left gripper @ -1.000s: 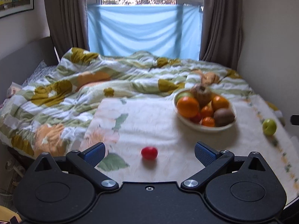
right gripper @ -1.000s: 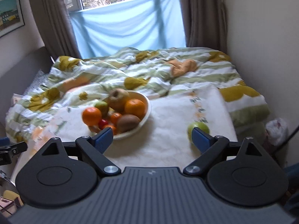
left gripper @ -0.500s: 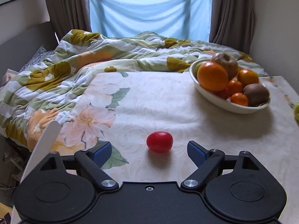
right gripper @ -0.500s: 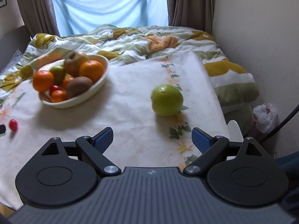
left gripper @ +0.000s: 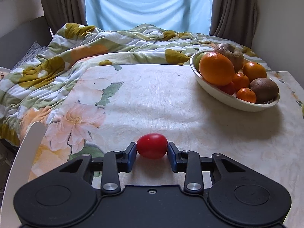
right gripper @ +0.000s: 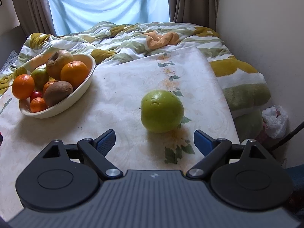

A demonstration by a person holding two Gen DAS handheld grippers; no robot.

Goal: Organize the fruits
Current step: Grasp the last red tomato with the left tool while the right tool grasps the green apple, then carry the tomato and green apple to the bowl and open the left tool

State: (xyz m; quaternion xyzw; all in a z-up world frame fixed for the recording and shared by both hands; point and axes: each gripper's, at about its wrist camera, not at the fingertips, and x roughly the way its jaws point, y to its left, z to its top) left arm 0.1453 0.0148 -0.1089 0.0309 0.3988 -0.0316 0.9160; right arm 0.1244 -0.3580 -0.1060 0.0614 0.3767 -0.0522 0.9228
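A small red tomato (left gripper: 151,148) lies on the flowered tablecloth (left gripper: 152,102). My left gripper (left gripper: 152,153) is shut on it, both blue pads against its sides. A cream bowl (left gripper: 245,104) with oranges, a kiwi and other fruit stands at the right; it also shows in the right wrist view (right gripper: 76,96). A green apple (right gripper: 162,111) lies on the cloth in the right wrist view. My right gripper (right gripper: 154,140) is open, its jaws wide just short of the apple.
A rumpled flowered duvet (left gripper: 114,43) covers the bed behind the table. A white chair back (left gripper: 24,152) stands at the left edge. A wall (right gripper: 266,38) runs along the right, with a white plastic bag (right gripper: 274,120) below the table's right edge.
My left gripper moved forward and shut on the tomato. My right gripper moved forward and down toward the apple, still open.
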